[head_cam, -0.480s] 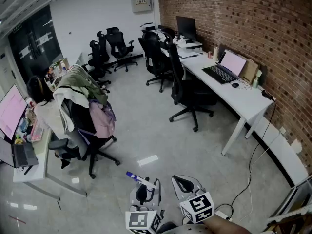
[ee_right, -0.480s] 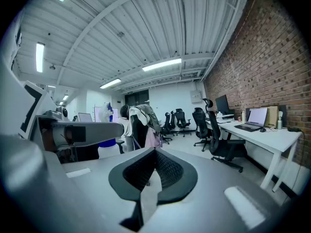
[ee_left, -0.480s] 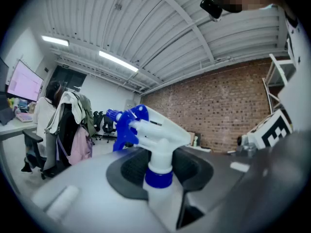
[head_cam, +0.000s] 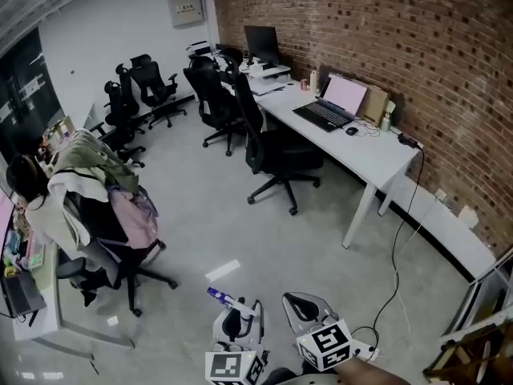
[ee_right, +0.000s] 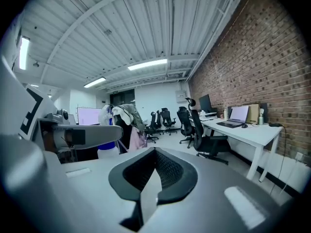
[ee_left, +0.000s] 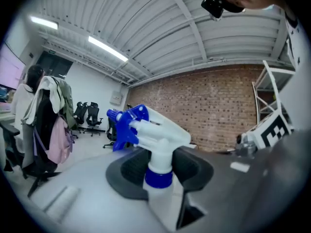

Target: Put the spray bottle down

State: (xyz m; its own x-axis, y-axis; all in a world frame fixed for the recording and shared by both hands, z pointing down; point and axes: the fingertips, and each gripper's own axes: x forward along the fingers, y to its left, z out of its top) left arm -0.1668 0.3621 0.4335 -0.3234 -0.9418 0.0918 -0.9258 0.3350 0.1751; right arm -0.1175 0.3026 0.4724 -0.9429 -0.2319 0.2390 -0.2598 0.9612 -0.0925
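Note:
The spray bottle (ee_left: 156, 136) has a white body, a blue collar and a blue trigger and nozzle. My left gripper (ee_left: 160, 173) is shut on its neck, and the spray head sticks out past the jaws. In the head view the bottle (head_cam: 228, 298) shows at the bottom edge, held in the air over the grey floor by the left gripper (head_cam: 238, 325), nozzle pointing left. My right gripper (head_cam: 308, 310) hangs just to the right of it. In the right gripper view its jaws (ee_right: 154, 173) are shut with nothing between them.
A long white desk (head_cam: 377, 163) with an open laptop (head_cam: 333, 103) runs along the brick wall on the right. Black office chairs (head_cam: 272, 155) stand before it. A chair piled with clothes (head_cam: 100, 187) and a seated person (head_cam: 28, 187) are at the left. A cable (head_cam: 393, 267) trails on the floor.
The head view has swung to the right, so the desk and chairs sit further left in the picture. Both grippers and the bottle keep their place at the bottom edge.

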